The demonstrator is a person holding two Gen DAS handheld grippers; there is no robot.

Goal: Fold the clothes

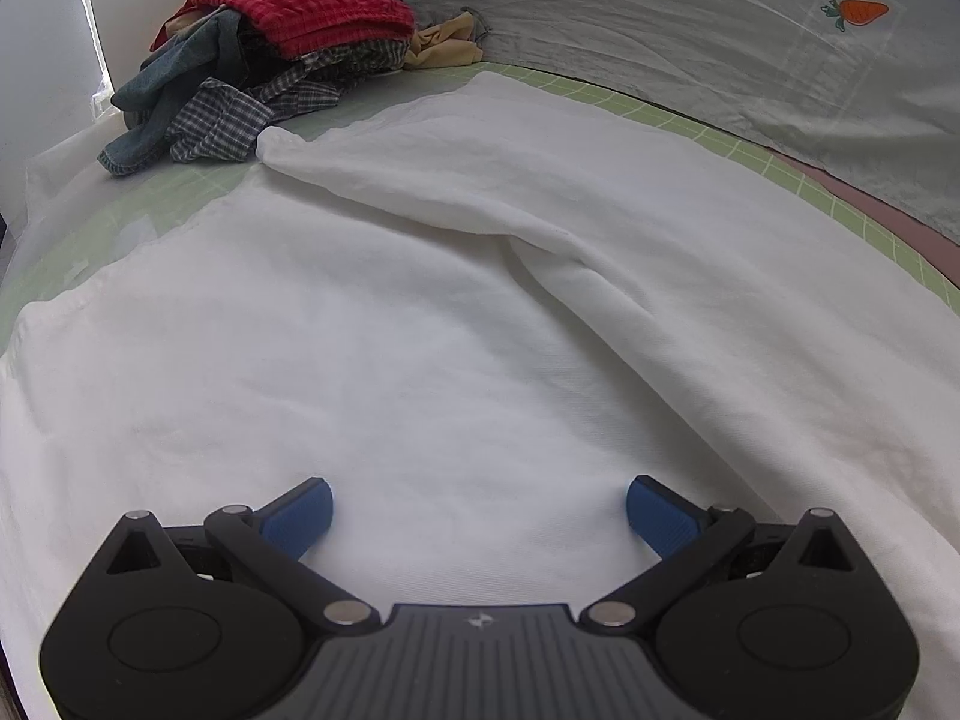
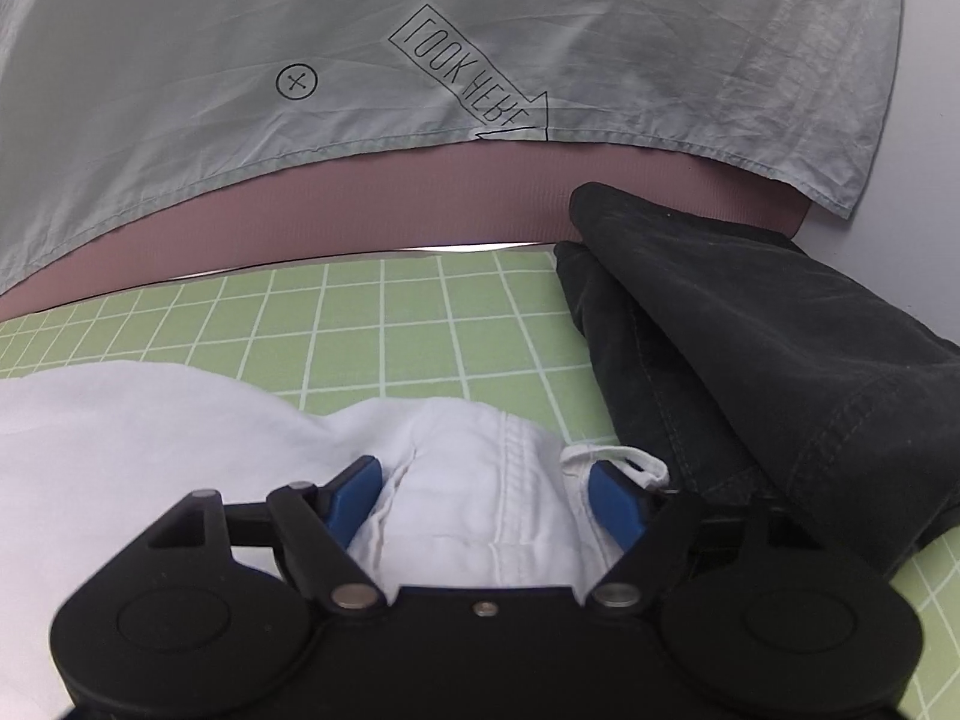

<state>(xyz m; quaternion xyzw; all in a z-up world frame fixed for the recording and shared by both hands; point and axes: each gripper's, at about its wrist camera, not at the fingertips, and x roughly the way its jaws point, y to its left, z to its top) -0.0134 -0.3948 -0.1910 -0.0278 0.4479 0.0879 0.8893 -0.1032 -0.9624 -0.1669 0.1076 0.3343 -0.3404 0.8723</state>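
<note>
A white garment (image 1: pixel 456 312) lies spread over the green grid mat (image 1: pixel 798 180), with a long ridge of cloth running across its middle. My left gripper (image 1: pixel 480 510) hovers low over its near part, jaws wide open with only flat cloth between the blue pads (image 1: pixel 300 516). In the right wrist view the white garment (image 2: pixel 480 468) shows a stitched band and a small loop at its edge. My right gripper (image 2: pixel 486 498) is open, its blue fingers (image 2: pixel 354 498) standing on either side of that bunched band without pinching it.
A heap of clothes (image 1: pixel 282 60), red, denim and checked, sits at the mat's far left corner. A folded black garment (image 2: pixel 750 348) lies on the green mat (image 2: pixel 360 324) right beside my right gripper. A pale sheet (image 2: pixel 300 30) with a carrot print covers the surface behind.
</note>
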